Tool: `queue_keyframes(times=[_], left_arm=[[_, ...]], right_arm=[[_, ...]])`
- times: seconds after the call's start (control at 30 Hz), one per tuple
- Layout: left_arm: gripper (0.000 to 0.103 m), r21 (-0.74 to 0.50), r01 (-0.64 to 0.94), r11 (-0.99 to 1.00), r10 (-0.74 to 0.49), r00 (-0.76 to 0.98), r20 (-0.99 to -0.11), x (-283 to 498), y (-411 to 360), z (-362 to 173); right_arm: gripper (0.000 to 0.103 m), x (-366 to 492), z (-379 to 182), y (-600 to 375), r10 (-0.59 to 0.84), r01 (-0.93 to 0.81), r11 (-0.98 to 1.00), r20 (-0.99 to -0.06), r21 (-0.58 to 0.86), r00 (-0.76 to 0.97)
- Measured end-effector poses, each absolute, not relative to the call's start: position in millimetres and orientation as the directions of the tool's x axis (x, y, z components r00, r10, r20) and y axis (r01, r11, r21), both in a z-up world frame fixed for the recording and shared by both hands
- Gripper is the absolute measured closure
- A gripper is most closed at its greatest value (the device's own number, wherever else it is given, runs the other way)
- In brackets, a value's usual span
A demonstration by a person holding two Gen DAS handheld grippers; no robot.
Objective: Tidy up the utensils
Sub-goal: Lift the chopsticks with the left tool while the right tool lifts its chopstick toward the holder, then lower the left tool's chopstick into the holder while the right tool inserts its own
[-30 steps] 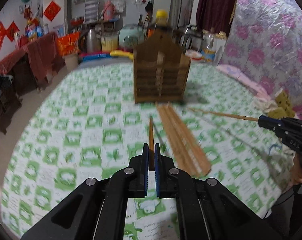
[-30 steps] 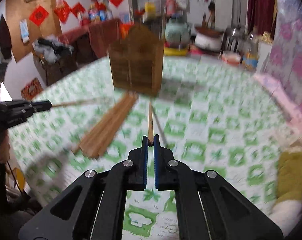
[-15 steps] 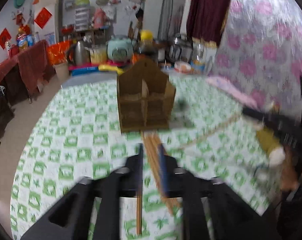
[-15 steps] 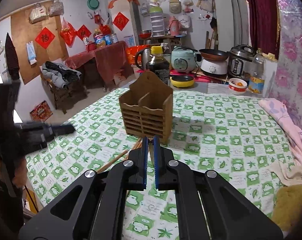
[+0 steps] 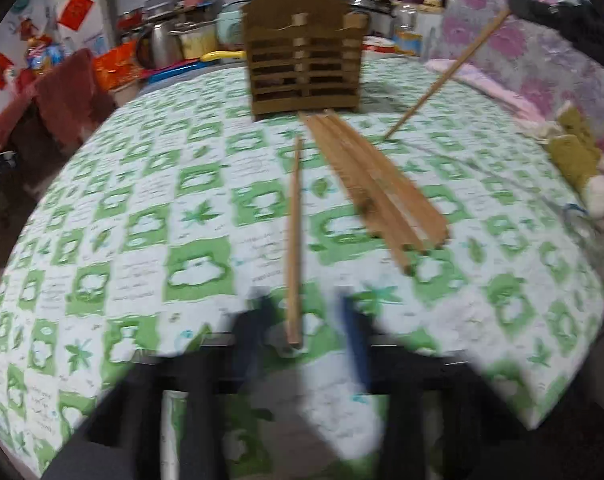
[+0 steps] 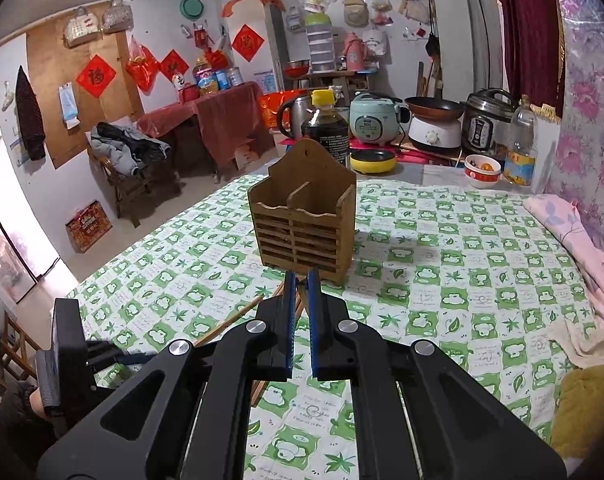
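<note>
A brown slatted wooden utensil holder (image 5: 303, 50) (image 6: 303, 226) with two compartments stands on the green-and-white checked tablecloth (image 5: 190, 216). Several wooden chopsticks (image 5: 375, 194) lie in a bundle in front of it. One single chopstick (image 5: 294, 240) lies on the cloth between the fingers of my left gripper (image 5: 302, 332), which is open and blurred. My right gripper (image 6: 300, 280), also seen from the left wrist view (image 5: 541, 12), is shut on a chopstick (image 5: 445, 76) held up in the air, tip down near the cloth.
Behind the holder stand a dark sauce bottle (image 6: 325, 128), a kettle, rice cookers (image 6: 375, 118), a bowl (image 6: 481, 168) and a plastic bottle. A pink cloth (image 6: 573, 232) and a yellow-white bundle (image 5: 581, 164) lie along the right edge. The left gripper shows low left in the right wrist view (image 6: 66, 360).
My left gripper opened and the chopstick it held now lies on the cloth. My right gripper rose from the table with its chopstick.
</note>
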State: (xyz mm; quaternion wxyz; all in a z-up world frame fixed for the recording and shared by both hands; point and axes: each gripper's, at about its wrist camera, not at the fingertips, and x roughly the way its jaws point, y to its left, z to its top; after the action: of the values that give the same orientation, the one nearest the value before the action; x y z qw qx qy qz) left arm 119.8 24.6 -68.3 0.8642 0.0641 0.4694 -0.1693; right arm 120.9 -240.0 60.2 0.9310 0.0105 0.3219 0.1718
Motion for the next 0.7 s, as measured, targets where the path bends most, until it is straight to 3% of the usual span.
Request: queue_keyframes(times=[0.17, 0.33, 0.7], left_arm=[[0.097, -0.089, 0.318, 0.944, -0.259, 0.543, -0.799, 127.8, 33.6, -41.5], [0.097, -0.129, 0.327, 0.936, -0.316, 0.624, -0.714, 150.8, 32.7, 22.5], [0.097, -0.116, 0.328, 0.938, -0.326, 0.713, -0.621, 213.6, 9.8, 115.4]], right_arm=[[0.096, 120.2, 60.0, -240.7, 0.325, -0.311, 0.942, -0.592, 0.129, 0.738], [0.096, 123.4, 61.2, -240.4, 0.322, -0.308, 0.943, -0.593, 0.128, 0.738], [0.096, 152.5, 86.6, -244.5, 0.325, -0.29, 0.945, -0.563, 0.155, 0.76]])
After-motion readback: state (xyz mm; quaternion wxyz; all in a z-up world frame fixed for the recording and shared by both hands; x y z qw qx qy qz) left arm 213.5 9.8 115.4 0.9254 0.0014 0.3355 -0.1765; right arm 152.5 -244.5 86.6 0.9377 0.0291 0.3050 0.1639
